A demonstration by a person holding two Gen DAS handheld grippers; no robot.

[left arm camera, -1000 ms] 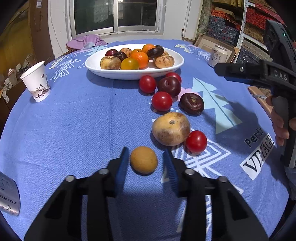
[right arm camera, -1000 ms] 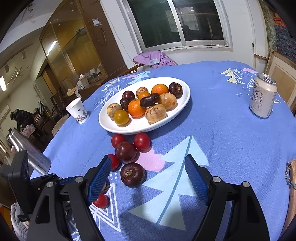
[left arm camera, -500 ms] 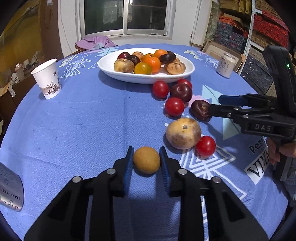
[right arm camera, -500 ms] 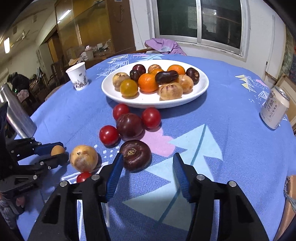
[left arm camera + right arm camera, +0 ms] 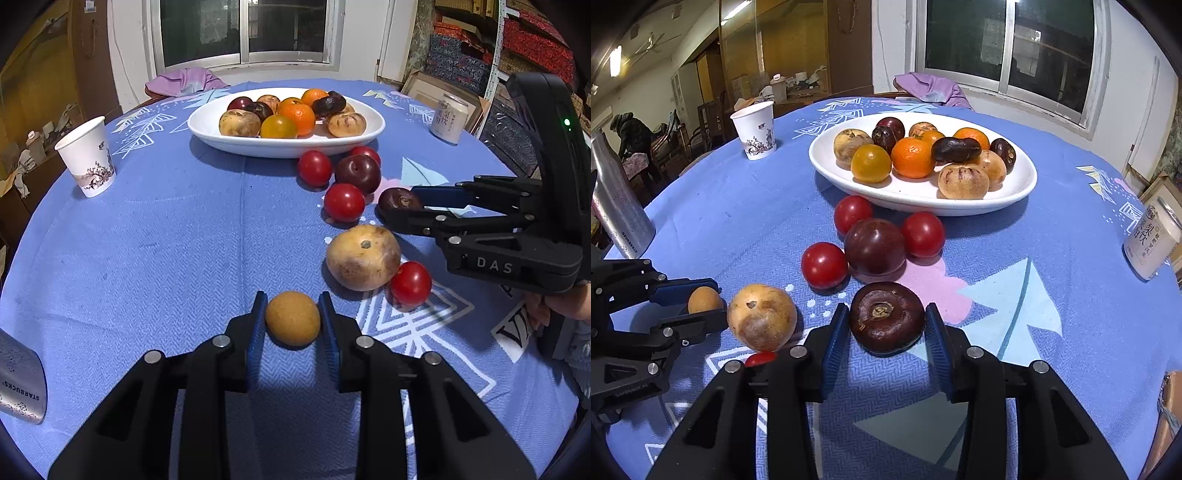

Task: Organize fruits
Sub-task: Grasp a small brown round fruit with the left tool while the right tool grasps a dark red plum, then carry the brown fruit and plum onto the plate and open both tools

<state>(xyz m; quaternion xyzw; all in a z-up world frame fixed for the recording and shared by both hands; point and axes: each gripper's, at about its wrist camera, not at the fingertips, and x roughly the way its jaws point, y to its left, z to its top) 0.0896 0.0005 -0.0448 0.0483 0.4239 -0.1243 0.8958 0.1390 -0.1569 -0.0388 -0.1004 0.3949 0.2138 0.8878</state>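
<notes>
My left gripper [image 5: 293,317] is shut on a small round tan fruit [image 5: 293,318] that rests on the blue tablecloth. My right gripper [image 5: 886,328] has its pads closed against a dark maroon fruit [image 5: 886,316] on the cloth; it also shows in the left wrist view [image 5: 398,199]. A white oval plate [image 5: 960,205] at the back holds several oranges, brown and dark fruits. Loose on the cloth are a large brown fruit [image 5: 363,257], a dark plum [image 5: 357,173] and several red tomatoes [image 5: 344,202].
A paper cup [image 5: 88,157] stands at the left. A drink can [image 5: 450,117] stands at the far right. A steel Starbucks tumbler [image 5: 617,206] is at the near left edge. Open blue cloth lies on the left half of the round table.
Both grippers have closed: the left onto the small tan fruit, the right onto the dark maroon fruit after moving down and forward to it.
</notes>
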